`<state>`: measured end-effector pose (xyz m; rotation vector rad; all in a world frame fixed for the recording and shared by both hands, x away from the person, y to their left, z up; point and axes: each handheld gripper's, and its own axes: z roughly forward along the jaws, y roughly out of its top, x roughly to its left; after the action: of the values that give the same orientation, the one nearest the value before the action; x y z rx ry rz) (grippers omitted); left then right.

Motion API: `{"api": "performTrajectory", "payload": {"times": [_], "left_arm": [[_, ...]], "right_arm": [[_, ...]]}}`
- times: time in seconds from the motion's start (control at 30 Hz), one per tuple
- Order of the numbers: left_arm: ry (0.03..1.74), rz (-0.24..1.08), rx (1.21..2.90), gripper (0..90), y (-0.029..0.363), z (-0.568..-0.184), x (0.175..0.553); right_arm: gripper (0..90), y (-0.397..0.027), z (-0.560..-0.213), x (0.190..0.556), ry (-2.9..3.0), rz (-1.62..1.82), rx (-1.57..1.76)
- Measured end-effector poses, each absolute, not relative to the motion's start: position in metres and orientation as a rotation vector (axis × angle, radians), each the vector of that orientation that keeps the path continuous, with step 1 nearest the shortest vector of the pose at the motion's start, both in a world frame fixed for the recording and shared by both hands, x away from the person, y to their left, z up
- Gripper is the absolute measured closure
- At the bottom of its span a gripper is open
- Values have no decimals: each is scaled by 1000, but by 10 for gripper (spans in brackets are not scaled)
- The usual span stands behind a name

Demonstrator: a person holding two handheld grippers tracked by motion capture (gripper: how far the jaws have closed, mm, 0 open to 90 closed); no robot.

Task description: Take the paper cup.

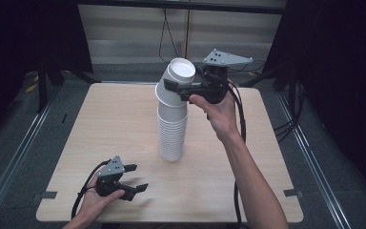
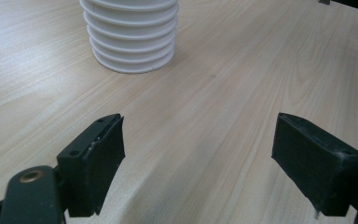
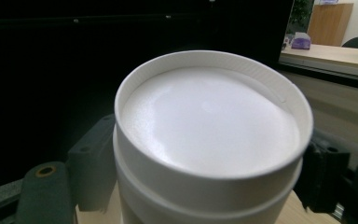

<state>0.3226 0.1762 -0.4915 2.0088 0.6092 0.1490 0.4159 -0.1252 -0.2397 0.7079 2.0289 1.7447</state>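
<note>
A tall stack of white paper cups [image 1: 172, 133] stands upside down in the middle of the wooden table [image 1: 114, 124]. My right gripper [image 1: 181, 88] is shut on the topmost cup [image 1: 177, 78], which leans to the right above the stack. In the right gripper view that cup's flat bottom [image 3: 209, 121] faces the camera, with a black finger [image 3: 91, 163] pressed on each side. My left gripper [image 1: 138, 177] rests low near the table's front left edge, open and holding nothing. The left gripper view looks past its wide-apart jaws to the stack's base [image 2: 133, 42].
Dark curtains and cables surround the table. Bare wood [image 2: 223, 93] lies between my left gripper and the stack. A metal floor rail [image 1: 9, 162] runs along the left side, and another runs along the right.
</note>
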Motion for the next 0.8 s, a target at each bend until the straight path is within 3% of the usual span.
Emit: {"api": "performTrajectory", "payload": {"times": [0.8], "left_arm": [[629,167,1995,173,179,-491,324]], "right_arm": [[213,-139,-233,410,1902,1873,680]]}}
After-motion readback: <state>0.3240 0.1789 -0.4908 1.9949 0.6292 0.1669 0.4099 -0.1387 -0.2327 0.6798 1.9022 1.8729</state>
